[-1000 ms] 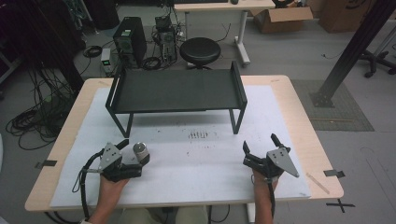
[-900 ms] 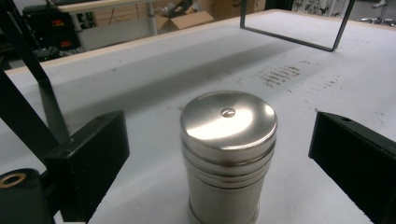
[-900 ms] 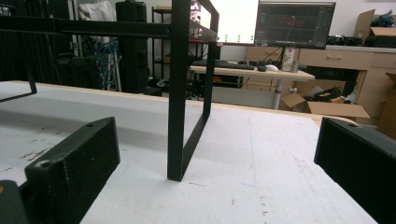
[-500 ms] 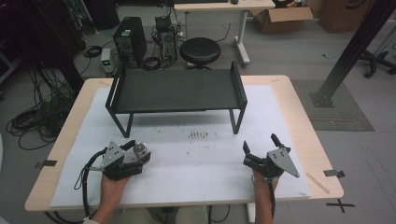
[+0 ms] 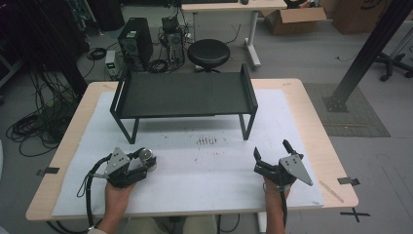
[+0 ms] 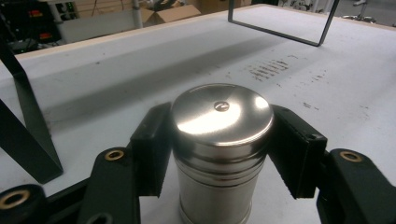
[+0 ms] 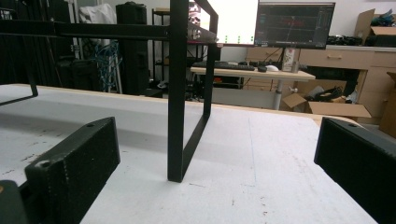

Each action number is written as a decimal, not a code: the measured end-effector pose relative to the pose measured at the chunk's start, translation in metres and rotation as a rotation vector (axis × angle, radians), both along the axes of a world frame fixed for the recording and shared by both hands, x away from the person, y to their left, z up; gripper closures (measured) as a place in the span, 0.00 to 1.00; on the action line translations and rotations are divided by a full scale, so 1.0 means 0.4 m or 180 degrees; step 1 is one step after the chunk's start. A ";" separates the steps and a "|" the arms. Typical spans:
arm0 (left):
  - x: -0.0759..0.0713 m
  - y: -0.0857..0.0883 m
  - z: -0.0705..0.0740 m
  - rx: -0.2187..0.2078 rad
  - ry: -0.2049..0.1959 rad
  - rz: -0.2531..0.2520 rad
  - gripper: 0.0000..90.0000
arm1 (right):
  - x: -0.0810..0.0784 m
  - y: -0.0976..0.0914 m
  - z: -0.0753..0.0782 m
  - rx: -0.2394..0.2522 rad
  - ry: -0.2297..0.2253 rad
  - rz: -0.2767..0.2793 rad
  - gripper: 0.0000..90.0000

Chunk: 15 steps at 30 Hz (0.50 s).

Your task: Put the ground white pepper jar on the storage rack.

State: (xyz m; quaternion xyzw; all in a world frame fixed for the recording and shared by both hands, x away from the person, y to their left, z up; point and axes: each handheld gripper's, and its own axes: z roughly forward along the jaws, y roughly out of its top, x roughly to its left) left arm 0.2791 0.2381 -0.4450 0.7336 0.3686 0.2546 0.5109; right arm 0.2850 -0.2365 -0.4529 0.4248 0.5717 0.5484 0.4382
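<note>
A shiny steel canister (image 5: 146,156) stands upright on the white table cover (image 5: 204,170) at the near left. My left gripper (image 5: 144,162) is shut on it, with one black pad pressed to each side of the canister (image 6: 219,140) just below its lid. My left gripper (image 6: 218,144) rests low on the table. My right gripper (image 5: 271,148) sits at the near right, open, with nothing between its pads (image 7: 74,154). It points toward the right front leg (image 7: 180,93) of the black rack.
A low black metal rack (image 5: 185,92) on thin legs stands across the back half of the table. Faint dark marks (image 5: 208,141) dot the cover in front of it. Beyond the table are a stool (image 5: 208,53), computer gear and cables on the floor.
My left gripper has slid a little forward, so that its jaws now sit around the canister. The right gripper has not moved.
</note>
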 end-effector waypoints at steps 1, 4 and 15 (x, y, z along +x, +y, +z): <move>0.000 0.000 0.000 0.0003 -0.0006 -0.0004 0.50 | 0.000 0.000 0.000 0.0001 -0.0001 0.0000 0.00; -0.001 0.000 0.000 0.0004 -0.0012 -0.0005 0.52 | 0.000 0.000 0.000 0.0003 -0.0002 0.0002 0.00; -0.003 0.001 0.000 -0.0005 -0.0042 -0.0017 0.55 | -0.001 -0.001 0.000 0.0013 -0.0008 0.0005 0.00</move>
